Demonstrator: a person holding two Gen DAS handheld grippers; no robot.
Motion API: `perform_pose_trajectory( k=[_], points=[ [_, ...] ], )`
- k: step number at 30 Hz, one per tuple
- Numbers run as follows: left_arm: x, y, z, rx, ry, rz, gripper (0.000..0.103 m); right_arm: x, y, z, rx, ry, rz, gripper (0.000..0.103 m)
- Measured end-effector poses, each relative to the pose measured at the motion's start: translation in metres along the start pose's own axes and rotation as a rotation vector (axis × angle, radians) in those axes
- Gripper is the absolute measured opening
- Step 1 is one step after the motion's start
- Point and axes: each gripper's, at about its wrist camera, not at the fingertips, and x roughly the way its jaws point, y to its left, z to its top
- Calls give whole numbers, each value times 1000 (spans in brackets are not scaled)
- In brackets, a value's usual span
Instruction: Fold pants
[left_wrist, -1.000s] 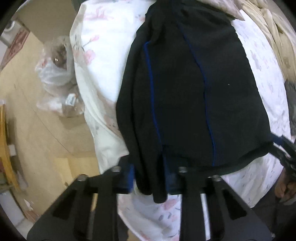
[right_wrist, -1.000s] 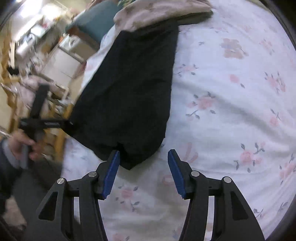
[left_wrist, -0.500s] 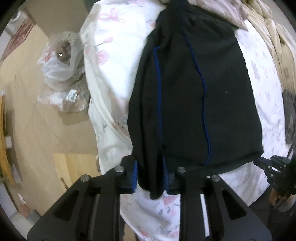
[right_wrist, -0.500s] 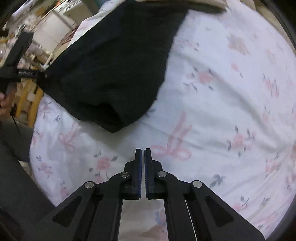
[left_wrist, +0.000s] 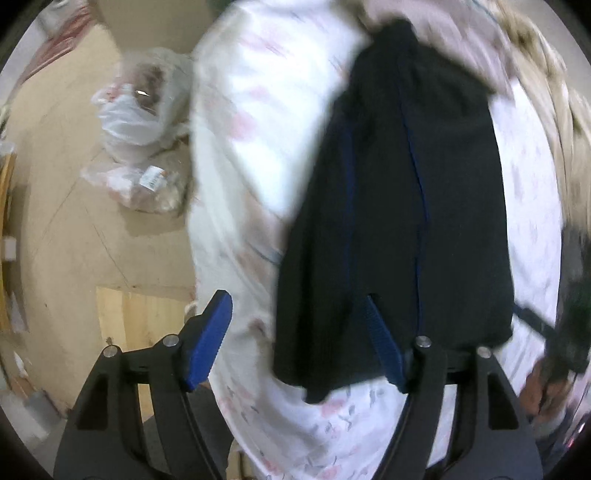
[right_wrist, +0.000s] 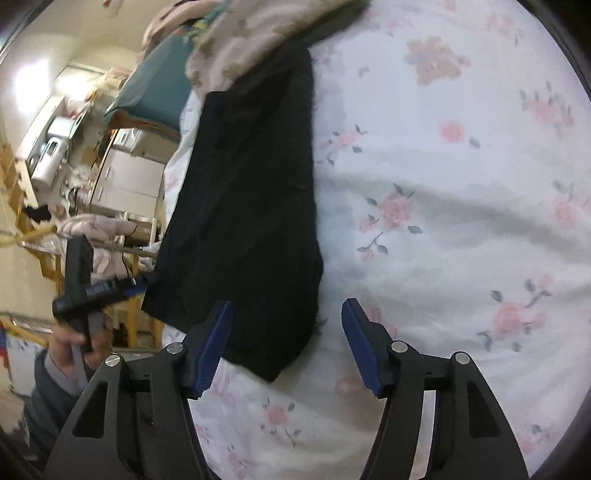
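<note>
Black pants (left_wrist: 399, 206) lying flat near the edge of the flowery bed (right_wrist: 443, 221).
Left gripper (left_wrist: 295, 332) spread wide over the hem, right gripper (right_wrist: 286, 339) wide too, gripping nothing.

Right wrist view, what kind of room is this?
Most likely a lived-in bedroom at home. The black pants lie on a bed with a floral sheet, a blanket is bunched at its far end, and cluttered drawers stand alongside.

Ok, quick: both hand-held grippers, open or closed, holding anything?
Left hand-held gripper: open, holding nothing; black pants lie between its fingers.
Right hand-held gripper: open, empty, at the pants' near corner.
</note>
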Motion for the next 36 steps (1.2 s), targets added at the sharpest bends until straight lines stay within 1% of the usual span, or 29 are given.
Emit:
perform_pose_trajectory(
  k=[1,2,3,5,6,7,9,10,12,15,19,23,24,25,28,29,30,32,33,36],
  points=[
    [1,-7,-4,35,0,0,51,10,-2,0,2,18,23,64],
    [2,-12,-6,65,5,4,39,15,-1,-2,0,34,37,64],
    [5,-20,-9,117,19,30,17,21,-1,-1,-5,52,50,61],
    [5,-27,-13,167,4,76,10,33,3,-3,-21,62,46,53],
    [3,-30,-14,186,1,86,8,37,6,-2,-34,59,32,38],
    [-1,-32,-15,192,-11,89,6,41,10,-1,-49,53,11,13],
    [-16,-34,-21,182,-41,71,5,39,17,0,-55,40,26,9],
    [-22,-36,-23,182,-58,61,5,32,24,0,-83,21,30,8],
    [-49,-41,-32,174,-99,-21,5,10,40,-2,-139,-12,45,8],
    [-97,-57,-47,185,-191,-111,5,-39,60,-8,-177,-76,95,7],
    [-163,-72,-70,185,-312,-224,5,-120,88,-21,-217,-187,142,7],
    [-227,-85,-93,172,-426,-405,5,-194,117,-37,-241,-296,190,7],
    [-238,-88,-96,175,-453,-427,5,-211,123,-40,-241,-323,202,7],
    [-256,-95,-102,179,-489,-466,5,-234,133,-43,-251,-360,222,7],
    [-288,-108,-104,199,-560,-516,5,-281,157,-42,-274,-428,222,7],
    [-301,-117,-103,218,-599,-524,5,-290,163,-39,-274,-438,215,7],
    [-307,-121,-99,224,-621,-527,5,-298,167,-34,-275,-445,203,7],
    [-314,-128,-86,217,-640,-538,5,-310,178,-17,-278,-444,171,7],
    [-316,-133,-76,215,-648,-535,5,-313,178,-13,-273,-443,162,7],
    [-316,-144,-52,214,-681,-496,5,-313,181,20,-267,-439,114,7]
  ],
)
